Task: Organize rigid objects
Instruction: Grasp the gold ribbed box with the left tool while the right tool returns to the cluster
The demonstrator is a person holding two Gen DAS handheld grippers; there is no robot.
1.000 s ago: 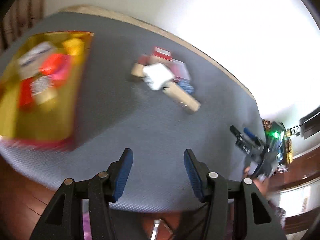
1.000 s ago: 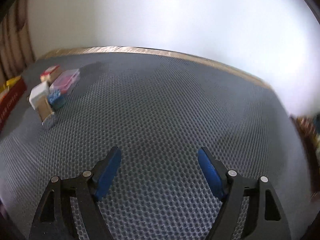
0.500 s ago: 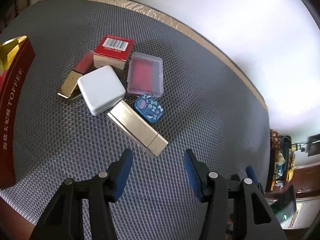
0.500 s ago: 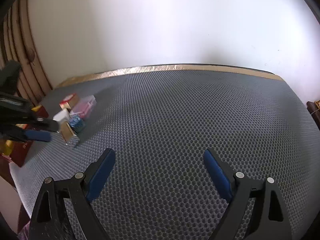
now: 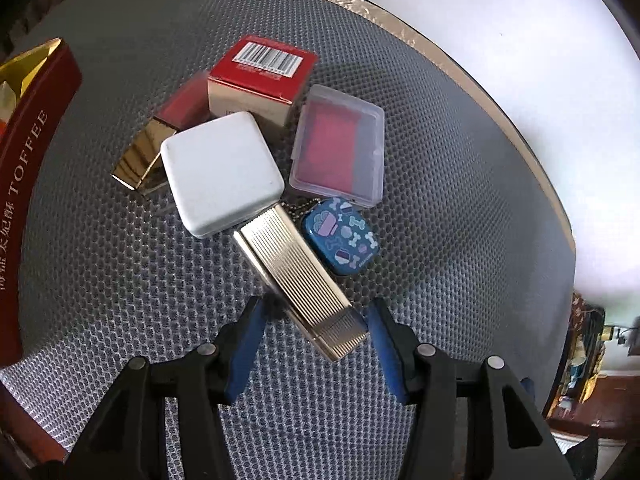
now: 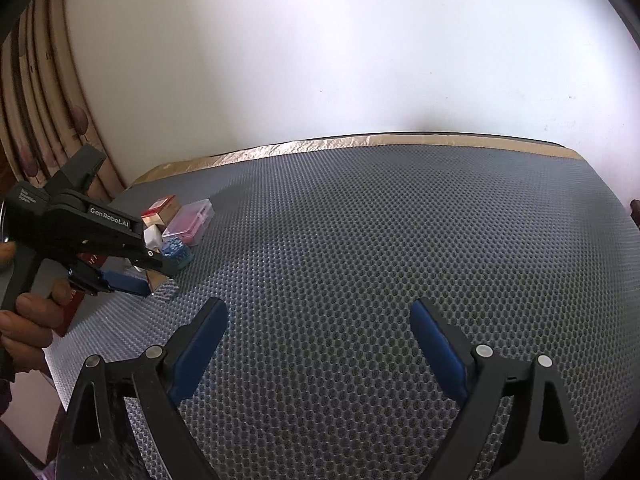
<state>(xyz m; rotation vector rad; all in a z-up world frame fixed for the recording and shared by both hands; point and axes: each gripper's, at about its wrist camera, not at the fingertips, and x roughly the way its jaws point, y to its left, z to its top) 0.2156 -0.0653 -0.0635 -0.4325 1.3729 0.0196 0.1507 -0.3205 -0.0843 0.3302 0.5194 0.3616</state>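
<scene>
light: bright daylight | wall (image 6: 320, 60): overexposed glare | focus: sharp centre | edges: fisheye-bent, dark vignette corners

1. I read this as a home: patterned curtains (image 6: 36, 92) hang beside a plain white wall (image 6: 320, 48).
2. A mesh mat (image 6: 400, 240) covers the counter.
3. A cluttered shelf (image 5: 580, 360) and wood floor sit beyond it.

left gripper (image 5: 314, 322): pointing steeply down, jaws closing, pads not yet pressing
right gripper (image 6: 320, 332): tilted slightly down, jaws opening, empty
left hand (image 6: 28, 316): wrapped around grip
</scene>
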